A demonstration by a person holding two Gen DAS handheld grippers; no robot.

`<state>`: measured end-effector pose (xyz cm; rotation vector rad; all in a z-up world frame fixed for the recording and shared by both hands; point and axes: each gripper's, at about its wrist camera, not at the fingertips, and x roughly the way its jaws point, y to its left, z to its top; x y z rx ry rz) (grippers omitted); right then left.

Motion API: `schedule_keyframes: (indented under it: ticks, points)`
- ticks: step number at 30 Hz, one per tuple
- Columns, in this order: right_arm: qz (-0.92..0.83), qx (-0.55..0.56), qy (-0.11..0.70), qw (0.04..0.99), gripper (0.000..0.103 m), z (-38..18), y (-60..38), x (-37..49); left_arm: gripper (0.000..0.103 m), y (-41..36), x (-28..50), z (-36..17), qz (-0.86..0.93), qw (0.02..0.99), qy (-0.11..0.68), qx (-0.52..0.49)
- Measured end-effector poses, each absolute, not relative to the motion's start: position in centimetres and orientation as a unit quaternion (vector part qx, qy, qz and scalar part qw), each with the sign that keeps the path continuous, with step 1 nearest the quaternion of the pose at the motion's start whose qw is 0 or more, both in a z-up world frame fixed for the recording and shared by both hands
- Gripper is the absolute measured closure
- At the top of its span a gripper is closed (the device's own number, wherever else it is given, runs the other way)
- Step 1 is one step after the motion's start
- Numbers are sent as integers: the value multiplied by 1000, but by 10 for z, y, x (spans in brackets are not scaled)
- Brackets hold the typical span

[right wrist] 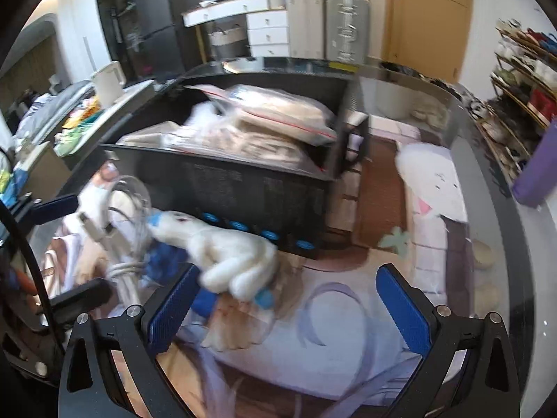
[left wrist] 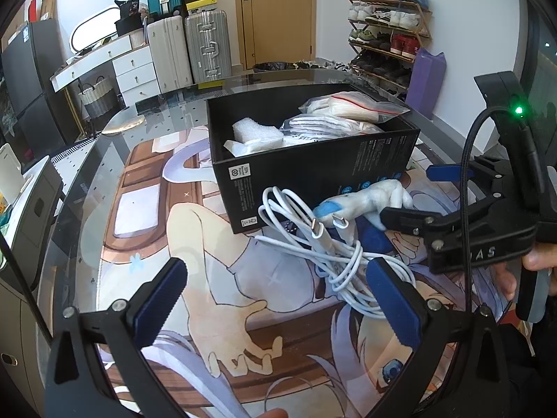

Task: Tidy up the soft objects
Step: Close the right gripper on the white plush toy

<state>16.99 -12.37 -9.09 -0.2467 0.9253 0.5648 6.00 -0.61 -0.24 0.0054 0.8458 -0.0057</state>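
A white plush toy [left wrist: 369,198] with blue patches lies on the mat against the black box [left wrist: 313,170]. My right gripper [right wrist: 289,273] is open, and the plush toy [right wrist: 226,254] rests just ahead of its left fingertip without being clamped. In the left wrist view the right gripper [left wrist: 409,193] comes in from the right, its jaws either side of the toy. A coiled white USB cable [left wrist: 330,247] lies beside the toy. My left gripper [left wrist: 276,268] is open just short of the cable, holding nothing. The box holds bagged white fabric [left wrist: 348,109] and a foam piece [left wrist: 257,132].
The box [right wrist: 243,191] stands on a glass table over a printed cartoon mat [left wrist: 216,313]. A purple block [right wrist: 536,177] sits by the table's right edge. Suitcases [left wrist: 205,45], drawers and a shoe rack [left wrist: 386,35] line the far wall. A hand [left wrist: 515,271] grips the right tool.
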Motion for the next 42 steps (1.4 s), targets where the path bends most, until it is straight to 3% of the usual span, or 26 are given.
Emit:
schedule_keyframes:
  ticks: [16, 23, 30, 42]
  points:
    - [273, -116, 441, 847, 1, -99, -121, 172, 0, -4, 62, -4, -1, 911, 413, 0]
    - [293, -117, 441, 840, 26, -98, -114, 164, 0, -6, 61, -4, -3, 911, 412, 2]
    - [327, -139, 424, 833, 61, -92, -107, 149, 0, -6, 61, -4, -3, 911, 413, 2]
    - [343, -149, 387, 842, 65, -65, -112, 130, 0, -7, 59, -1, -8, 912, 411, -3]
